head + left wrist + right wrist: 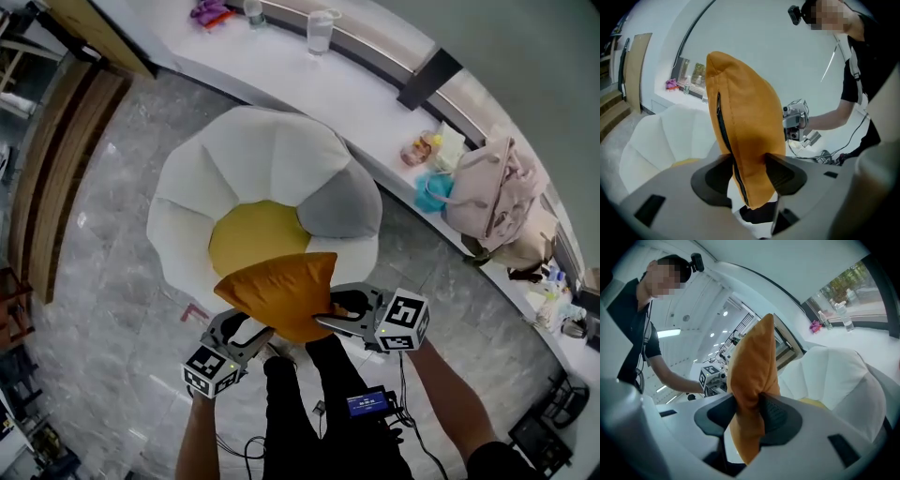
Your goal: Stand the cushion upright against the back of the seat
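Observation:
An orange cushion [281,291] hangs in the air in front of a white petal-shaped armchair [272,150], just over the near edge of its round yellow seat [251,234]. My left gripper [258,330] is shut on the cushion's lower left corner. On the lower right edge my right gripper [330,314] is shut as well. In the left gripper view the cushion [745,122] stands on edge between the pads, zipper side facing me, pinched in my left gripper [747,161]. The right gripper view shows the fabric [752,366] bunched in my right gripper [747,404].
One grey petal [339,208] sits at the chair's right side. Behind the chair runs a white ledge [281,75] with a glass jar [321,33], a purple item [211,11], snacks [422,148] and a beige bag [492,202]. Wooden steps [56,159] lie at the left.

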`<state>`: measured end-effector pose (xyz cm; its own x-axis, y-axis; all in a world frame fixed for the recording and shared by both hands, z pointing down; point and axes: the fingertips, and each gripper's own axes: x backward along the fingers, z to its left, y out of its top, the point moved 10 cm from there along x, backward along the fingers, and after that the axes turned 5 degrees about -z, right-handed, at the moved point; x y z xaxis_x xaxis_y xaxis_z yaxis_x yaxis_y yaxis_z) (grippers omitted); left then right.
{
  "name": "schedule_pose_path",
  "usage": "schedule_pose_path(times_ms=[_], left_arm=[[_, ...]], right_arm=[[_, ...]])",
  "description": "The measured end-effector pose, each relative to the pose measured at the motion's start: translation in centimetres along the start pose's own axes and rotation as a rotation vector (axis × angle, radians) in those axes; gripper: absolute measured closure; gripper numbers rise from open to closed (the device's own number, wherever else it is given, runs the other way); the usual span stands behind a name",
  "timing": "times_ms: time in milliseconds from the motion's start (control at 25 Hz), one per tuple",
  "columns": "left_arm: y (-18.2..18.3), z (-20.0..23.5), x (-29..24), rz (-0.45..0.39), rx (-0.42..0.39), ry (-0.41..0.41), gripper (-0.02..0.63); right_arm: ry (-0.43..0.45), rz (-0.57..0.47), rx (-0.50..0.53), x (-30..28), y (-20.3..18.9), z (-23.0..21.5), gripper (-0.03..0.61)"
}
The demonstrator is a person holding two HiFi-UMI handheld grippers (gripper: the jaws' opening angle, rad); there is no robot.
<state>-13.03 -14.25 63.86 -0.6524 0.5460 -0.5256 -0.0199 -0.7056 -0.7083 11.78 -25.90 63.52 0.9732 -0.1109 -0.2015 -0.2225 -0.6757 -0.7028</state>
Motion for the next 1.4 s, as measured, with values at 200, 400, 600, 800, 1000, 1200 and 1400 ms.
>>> schedule_pose_path(times_ms=[200,400,600,800,1000,1200,1400], left_arm=[[-2.9,4.3,-3.2,0.113,-0.133,0.086,0.380],[-4.4,10.0,-7.2,0.241,-0.301,0.212,0.385],[-4.2,15.2,-11.4,0.274,-0.457,0.301,0.388],[-3.9,18.4,-15.5,0.286,-0.559,0.346,0.390],[-4.9,21.3,-18.1,0.316,-0.530,0.365,0.391],[-4.9,22.8,-19.6,0.346,-0.499,0.426,0.402],[-3.1,22.4,-20.0,0.324,-0.481,0.483,0.392]], right_arm=[[-0.081,0.118,0.074,-3.4,-3.6,-4.6,0.405],[-0.174,0.205,0.302,-7.7,-5.3,-9.1,0.405],[-0.260,0.246,0.402,-10.3,-6.3,-14.8,0.405],[-0.331,0.266,0.487,-11.1,-7.1,-19.4,0.405],[-0.391,0.290,0.459,-12.3,-7.9,-22.7,0.392],[-0.449,0.287,0.346,-13.1,-8.0,-24.9,0.374],[-0.484,0.249,0.204,-13.4,-6.8,-27.0,0.371]])
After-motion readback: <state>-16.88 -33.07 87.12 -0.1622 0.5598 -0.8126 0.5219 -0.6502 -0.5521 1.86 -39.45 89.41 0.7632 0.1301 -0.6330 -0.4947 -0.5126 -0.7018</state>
